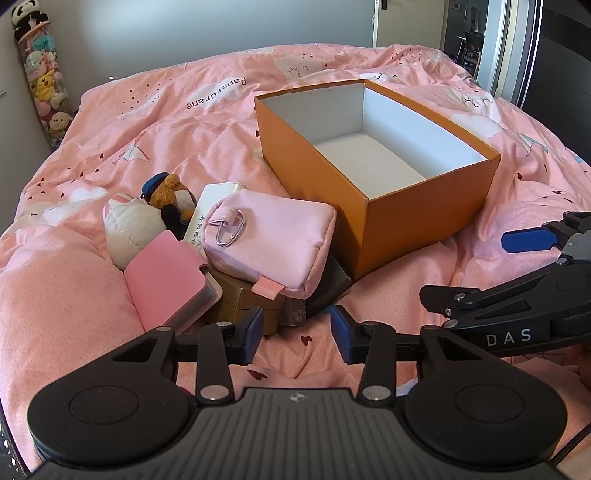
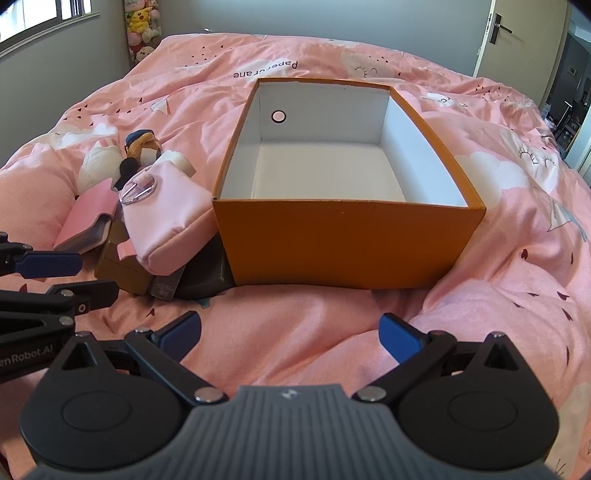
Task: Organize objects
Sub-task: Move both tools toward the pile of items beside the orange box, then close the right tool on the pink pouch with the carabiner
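Observation:
An orange box (image 1: 413,218) (image 2: 343,240) with a white, empty inside stands open on the pink bed. To its left lies a pile: a pink pouch (image 1: 273,240) (image 2: 166,218) with a metal clip, a pink case (image 1: 166,273) (image 2: 86,218), a white plush (image 1: 129,225) (image 2: 94,166), a brown plush (image 1: 168,194) (image 2: 142,146), a white carton (image 1: 207,206) and a brown box (image 1: 240,302) (image 2: 122,266). My left gripper (image 1: 297,328) (image 2: 74,277) is open just in front of the pile, nothing between its fingers. My right gripper (image 2: 291,332) (image 1: 480,269) stands wide open before the orange box, holding nothing.
A dark flat box (image 1: 332,284) (image 2: 207,273) lies under the pouch against the orange box. The pink duvet (image 1: 184,140) (image 2: 498,258) is rumpled into folds. A tube of plush toys (image 1: 44,81) stands by the far left wall. A door (image 2: 517,33) is at the far right.

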